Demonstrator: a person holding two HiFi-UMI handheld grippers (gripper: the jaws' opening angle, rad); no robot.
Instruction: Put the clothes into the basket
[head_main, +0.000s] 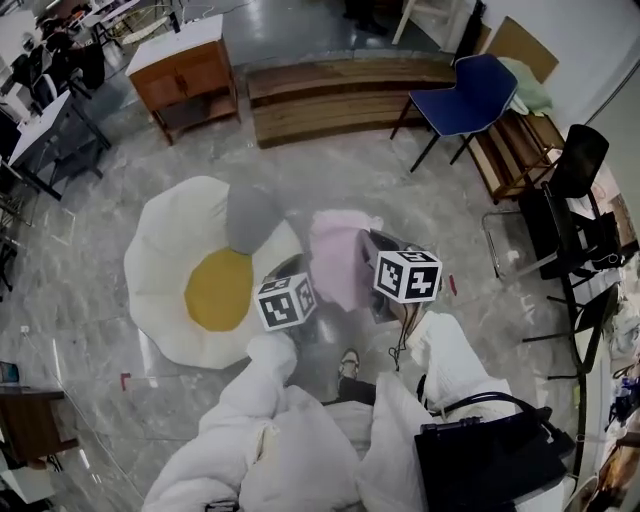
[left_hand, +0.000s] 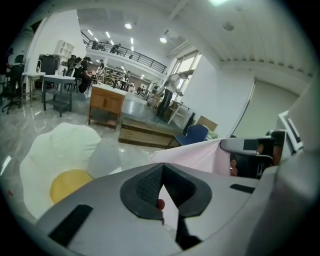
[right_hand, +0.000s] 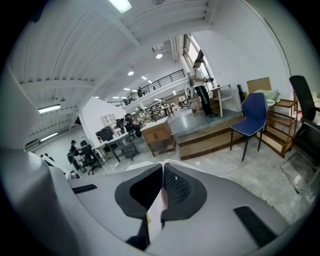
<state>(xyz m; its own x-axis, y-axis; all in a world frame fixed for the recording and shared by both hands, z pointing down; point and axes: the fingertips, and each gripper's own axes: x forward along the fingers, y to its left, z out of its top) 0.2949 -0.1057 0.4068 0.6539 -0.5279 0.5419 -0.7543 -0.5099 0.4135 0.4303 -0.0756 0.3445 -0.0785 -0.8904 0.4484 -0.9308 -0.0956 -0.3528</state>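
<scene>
A fried-egg mat (head_main: 165, 270) lies on the grey floor (head_main: 400, 180) left of the middle, and a grey piece (head_main: 250, 215), whether cloth or cushion I cannot tell, rests on its right edge. Just right of the mat, the left gripper (head_main: 308, 264) has its jaws closed on the left side of a pink garment (head_main: 335, 255); in the left gripper view the fabric (left_hand: 200, 155) runs out of the pinched jaws towards the other gripper. The garment hangs spread between the 2 grippers, clear of the floor. The right gripper (head_main: 363, 242) is clamped narrow on the garment's right side, with a pale strip of fabric (right_hand: 156, 210) caught between its jaws. Far right, near the back, stands a blue chair (head_main: 470, 95).
</scene>
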